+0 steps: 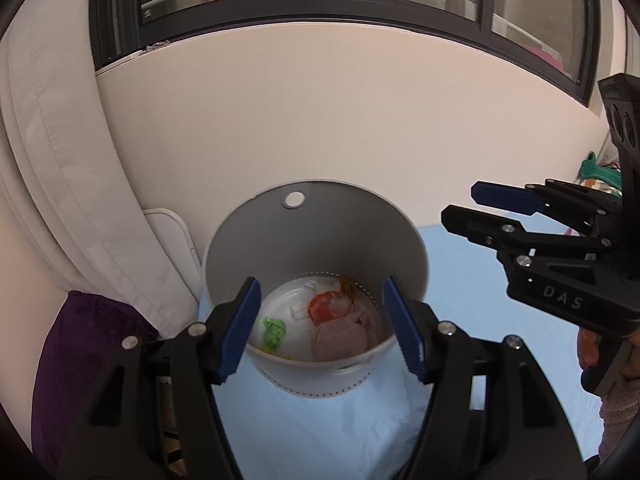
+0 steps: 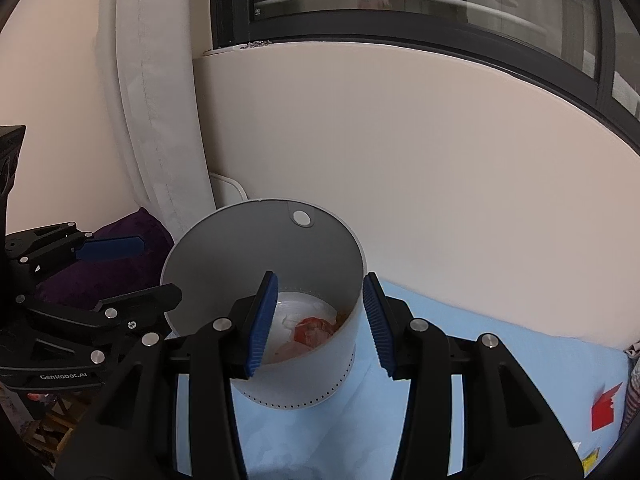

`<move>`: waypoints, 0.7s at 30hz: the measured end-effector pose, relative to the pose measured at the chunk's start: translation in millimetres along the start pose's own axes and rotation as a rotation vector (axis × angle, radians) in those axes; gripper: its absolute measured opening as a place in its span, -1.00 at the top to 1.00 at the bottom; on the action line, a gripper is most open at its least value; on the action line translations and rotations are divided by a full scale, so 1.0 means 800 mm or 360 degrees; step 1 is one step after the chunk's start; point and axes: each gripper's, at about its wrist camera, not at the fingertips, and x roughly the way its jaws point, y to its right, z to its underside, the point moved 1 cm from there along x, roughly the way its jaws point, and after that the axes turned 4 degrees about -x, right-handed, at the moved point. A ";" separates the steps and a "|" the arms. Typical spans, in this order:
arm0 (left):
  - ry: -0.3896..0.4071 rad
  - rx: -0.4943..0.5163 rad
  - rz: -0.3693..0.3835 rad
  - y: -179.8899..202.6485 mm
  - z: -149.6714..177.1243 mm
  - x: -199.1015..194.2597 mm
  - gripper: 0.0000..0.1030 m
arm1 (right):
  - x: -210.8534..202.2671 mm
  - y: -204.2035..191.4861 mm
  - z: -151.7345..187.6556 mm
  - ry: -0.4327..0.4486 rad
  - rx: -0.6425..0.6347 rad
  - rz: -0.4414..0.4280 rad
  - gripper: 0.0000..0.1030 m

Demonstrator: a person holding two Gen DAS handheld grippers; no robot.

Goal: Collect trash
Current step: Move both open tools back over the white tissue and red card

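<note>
A grey bin (image 1: 316, 240) stands on a pale blue sheet (image 1: 460, 280), directly ahead of and below both tongs. The left tongs (image 1: 324, 328) are released, nothing between the blue pads (image 1: 240, 328); the bin's near rim lies between them. The right tongs (image 2: 318, 320) are likewise released and empty, straddling the bin's near right wall. Inside the bin: a white plate (image 1: 280, 312), a green scrap (image 1: 274, 332), a red-orange wrapper (image 1: 326, 306), a pink wad (image 1: 344, 340). Seen from the left tongs, the right tongs (image 1: 480, 208) hang to the right of the bin, apart from it. Beyond the bin rises a cream wall (image 1: 320, 120) under a dark window (image 1: 320, 0); a white cushion (image 1: 60, 160) leans at its left. A purple pillow (image 1: 80, 340) lies left of the left tongs. A red scrap (image 2: 606, 406) and a yellow scrap (image 2: 590, 458) lie on the sheet, far right of the right tongs.
</note>
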 end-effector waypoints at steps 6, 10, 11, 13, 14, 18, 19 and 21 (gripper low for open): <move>-0.0010 0.0099 0.0081 0.049 0.019 -0.001 -0.25 | -0.030 0.020 0.042 -0.0007 0.0067 0.0115 0.17; -0.0025 0.0170 0.0158 0.089 0.032 -0.001 -0.25 | -0.063 0.043 0.080 -0.0015 0.0140 0.0249 0.17; -0.0029 0.0193 0.0183 0.102 0.036 -0.002 -0.25 | -0.071 0.048 0.090 -0.0017 0.0163 0.0275 0.17; -0.0033 0.0233 0.0219 0.125 0.042 -0.003 -0.25 | -0.089 0.064 0.112 -0.0028 0.0222 0.0336 0.17; -0.0035 0.0255 0.0238 0.136 0.045 -0.005 -0.25 | -0.098 0.071 0.124 -0.0031 0.0251 0.0371 0.17; -0.0034 0.0356 0.0324 0.190 0.061 -0.012 -0.25 | -0.135 0.101 0.169 -0.0048 0.0372 0.0509 0.17; -0.0033 0.0380 0.0348 0.204 0.062 -0.013 -0.25 | -0.147 0.109 0.183 -0.0052 0.0404 0.0546 0.17; -0.0033 0.0434 0.0405 0.236 0.070 -0.017 -0.25 | -0.168 0.123 0.207 -0.0065 0.0453 0.0626 0.17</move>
